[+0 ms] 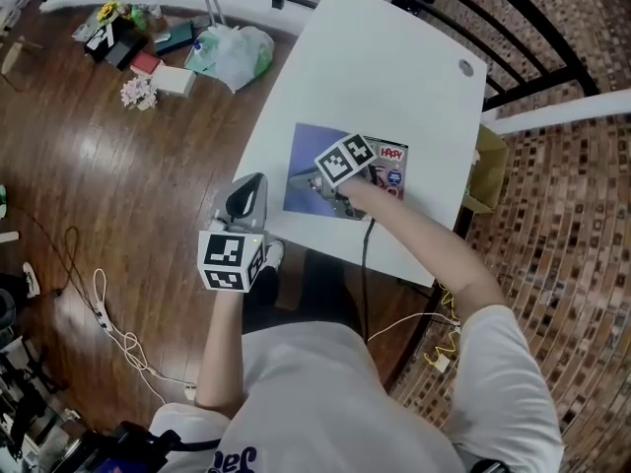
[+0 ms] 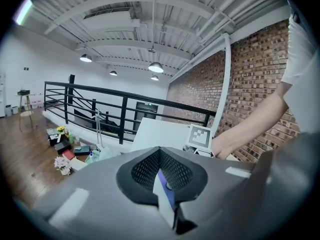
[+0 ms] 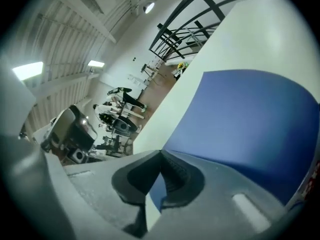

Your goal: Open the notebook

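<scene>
A notebook with a blue cover (image 1: 308, 166) and a colourful printed strip along its right side (image 1: 392, 162) lies flat on the white table (image 1: 375, 77). My right gripper (image 1: 317, 185) is low over the notebook, its marker cube (image 1: 345, 159) above the cover. In the right gripper view the jaws (image 3: 160, 153) are shut tip to tip, with the blue cover (image 3: 250, 119) just beyond them and nothing seen held. My left gripper (image 1: 253, 182) hangs off the table's left edge, jaws (image 2: 160, 149) shut and empty, pointing towards the table (image 2: 155, 131).
A black railing (image 1: 513, 28) runs behind the table. On the wooden floor at the upper left lie a plastic bag (image 1: 232, 52), books and flowers. A cardboard box (image 1: 483, 170) stands right of the table. A cable (image 1: 118, 328) trails on the floor at the left.
</scene>
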The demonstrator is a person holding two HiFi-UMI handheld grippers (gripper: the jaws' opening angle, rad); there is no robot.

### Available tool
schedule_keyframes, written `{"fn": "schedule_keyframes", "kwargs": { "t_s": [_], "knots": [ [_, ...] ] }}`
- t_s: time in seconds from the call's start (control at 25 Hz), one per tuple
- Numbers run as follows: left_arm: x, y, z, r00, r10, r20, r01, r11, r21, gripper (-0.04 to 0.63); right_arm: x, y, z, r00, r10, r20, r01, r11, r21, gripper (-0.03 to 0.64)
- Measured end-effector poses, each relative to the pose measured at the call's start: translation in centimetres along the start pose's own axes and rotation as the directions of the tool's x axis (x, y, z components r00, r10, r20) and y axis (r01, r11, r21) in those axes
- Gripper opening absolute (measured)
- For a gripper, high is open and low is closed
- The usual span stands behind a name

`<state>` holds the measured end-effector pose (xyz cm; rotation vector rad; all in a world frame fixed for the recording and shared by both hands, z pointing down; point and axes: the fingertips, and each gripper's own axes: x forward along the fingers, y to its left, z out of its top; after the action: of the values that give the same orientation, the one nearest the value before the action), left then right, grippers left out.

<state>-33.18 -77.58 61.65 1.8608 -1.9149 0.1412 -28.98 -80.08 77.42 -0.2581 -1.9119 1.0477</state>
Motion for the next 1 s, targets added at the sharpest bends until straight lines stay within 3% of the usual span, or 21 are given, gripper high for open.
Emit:
{"fn": "schedule_keyframes", "kwargs": {
  "t_s": [0.16, 0.28, 0.4, 0.52, 0.64, 0.76, 0.84, 1.0],
  "knots": [
    [-1.2, 0.1, -0.2, 1.000, -0.006, 0.009, 0.006, 1.000, 0.002, 0.015, 0.3, -1.3, -0.3, 0.994, -0.112, -0.013, 0.112, 0.993, -0.041, -0.014],
    [-2.1, 0.0, 0.0, 1.000, -0.015, 0.018, 0.015, 1.000, -0.007, 0.015, 0.3, -0.9, -0.5, 0.990, -0.140, 0.022, 0.140, 0.990, -0.012, -0.014],
    [-3.0, -1.0, 1.7, 0.997, -0.060, 0.050, 0.061, 0.998, -0.017, 0.015, -0.6, 2.5, 0.3, 0.975, -0.071, 0.210, 0.052, 0.994, 0.093, -0.014],
    [-4.3, -2.1, 4.4, 0.990, -0.105, 0.096, 0.104, 0.995, 0.009, 0.015, -2.4, 7.3, 0.2, 0.915, -0.076, 0.395, 0.041, 0.994, 0.097, -0.014],
    [-5.0, -4.5, 6.7, 0.979, -0.161, 0.124, 0.151, 0.985, 0.085, 0.015, -6.2, 9.8, -2.2, 0.815, -0.196, 0.546, 0.144, 0.980, 0.137, -0.014],
    [-5.9, -7.8, 9.2, 0.962, -0.216, 0.168, 0.192, 0.970, 0.148, 0.015, -11.0, 12.3, -4.0, 0.662, -0.272, 0.698, 0.216, 0.961, 0.170, -0.014],
    [-6.5, -10.6, 10.2, 0.951, -0.245, 0.190, 0.213, 0.962, 0.172, 0.015, -14.6, 14.3, -5.0, 0.558, -0.295, 0.776, 0.280, 0.947, 0.158, -0.013],
    [-8.4, -16.6, 10.3, 0.939, -0.277, 0.204, 0.222, 0.941, 0.256, 0.015, -21.3, 19.6, -7.9, 0.413, -0.277, 0.867, 0.440, 0.895, 0.076, -0.014]
  ]
}}
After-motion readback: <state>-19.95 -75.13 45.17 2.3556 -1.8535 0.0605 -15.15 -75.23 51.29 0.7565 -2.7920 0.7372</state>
